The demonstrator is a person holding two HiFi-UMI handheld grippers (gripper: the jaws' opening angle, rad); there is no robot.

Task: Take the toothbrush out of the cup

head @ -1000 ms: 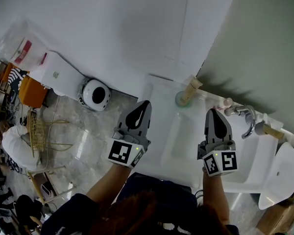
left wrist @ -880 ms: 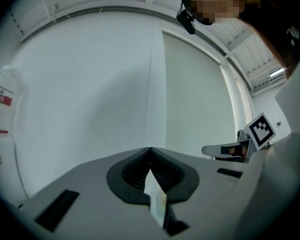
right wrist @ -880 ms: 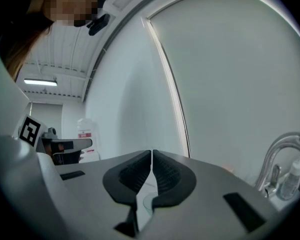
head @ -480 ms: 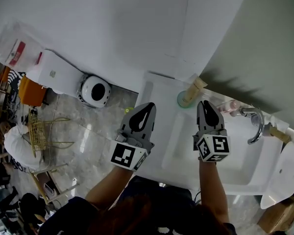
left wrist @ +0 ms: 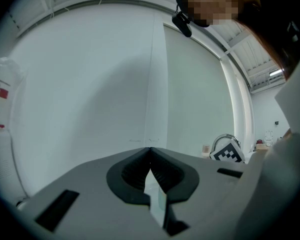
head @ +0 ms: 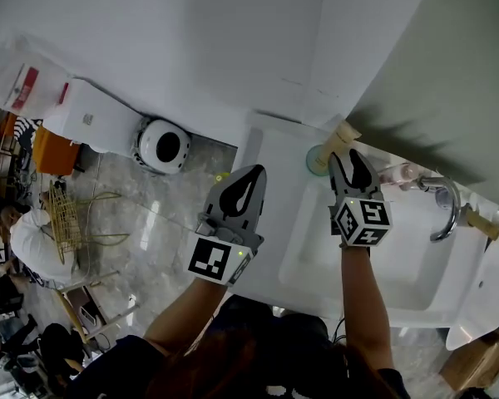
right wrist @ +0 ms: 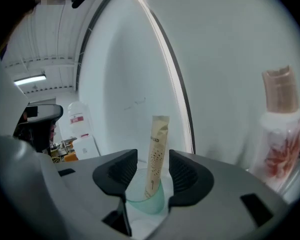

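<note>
A pale green cup (head: 316, 161) stands on the white counter's back left corner by the wall. A toothbrush in a beige paper sleeve (head: 338, 142) leans upright in it. My right gripper (head: 352, 168) sits just in front of the cup, its jaws opening. In the right gripper view the sleeved toothbrush (right wrist: 156, 149) and cup (right wrist: 146, 196) show in the gap of the right gripper (right wrist: 153, 160), with the pads clear of both. My left gripper (head: 242, 191) hangs shut and empty left of the counter; in its own view the left gripper (left wrist: 150, 152) faces a bare wall.
A white basin (head: 416, 293) with a chrome tap (head: 446, 204) lies right of the cup. A pink-patterned bottle (right wrist: 280, 134) stands beside the tap. On the floor to the left are a round white device (head: 163, 145), a white box (head: 90, 121) and a wire basket (head: 66, 223).
My right gripper has moved left and toward the wall, from near the tap to the cup, and its jaws have gone from shut to apart. The left gripper has barely shifted.
</note>
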